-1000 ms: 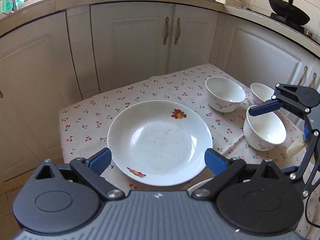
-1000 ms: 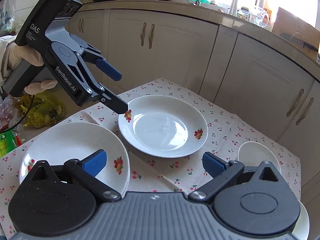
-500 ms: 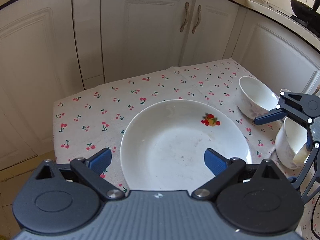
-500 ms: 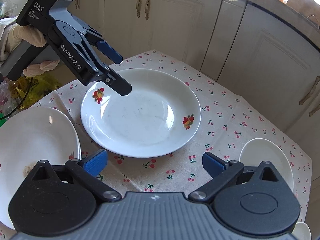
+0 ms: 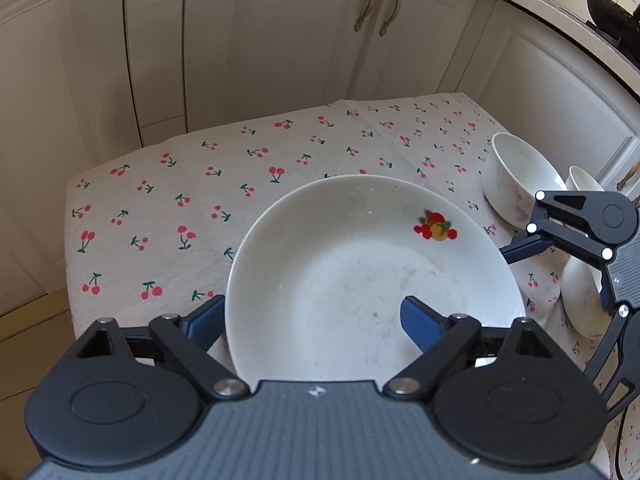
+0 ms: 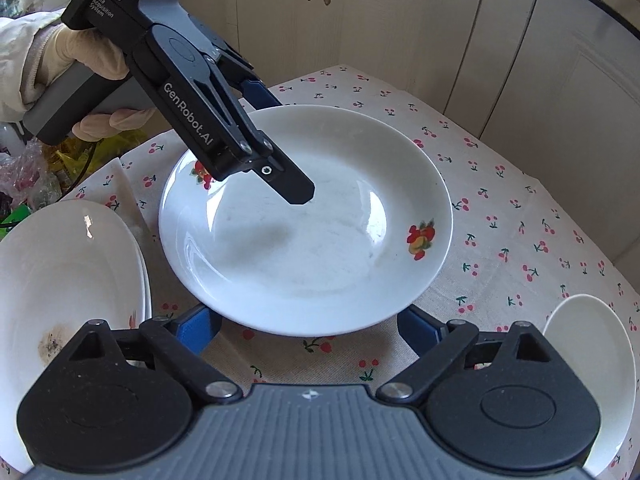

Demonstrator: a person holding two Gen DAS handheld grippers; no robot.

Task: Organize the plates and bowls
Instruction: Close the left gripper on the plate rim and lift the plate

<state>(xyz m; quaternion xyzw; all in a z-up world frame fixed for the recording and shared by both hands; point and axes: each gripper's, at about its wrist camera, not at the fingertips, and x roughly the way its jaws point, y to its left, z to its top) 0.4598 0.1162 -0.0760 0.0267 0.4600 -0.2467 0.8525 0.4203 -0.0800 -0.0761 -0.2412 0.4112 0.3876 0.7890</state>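
Note:
A white plate [image 5: 360,280] with fruit decals lies on the cherry-print tablecloth [image 5: 160,208]. My left gripper [image 5: 312,320] straddles its left rim, one finger outside and one over the well. Its jaws are closing and the pads do not press the plate. In the right wrist view the same plate [image 6: 320,240] sits ahead of my right gripper [image 6: 308,332]. Its jaws are closing too, with the plate's near rim between the fingers and untouched. The left gripper [image 6: 290,150], held by a gloved hand [image 6: 100,60], reaches in from the upper left.
A stack of soiled plates [image 6: 68,280] lies left of the plate. White bowls [image 5: 516,176] [image 5: 584,296] stand on its other side, one more bowl [image 6: 592,360] by my right gripper. White cabinets [image 5: 280,40] close in behind the small table. Bags [image 6: 24,168] clutter the left.
Both grippers have come down and closer to the decal plate, and their jaws have narrowed. The left gripper's finger now hangs over the plate's well.

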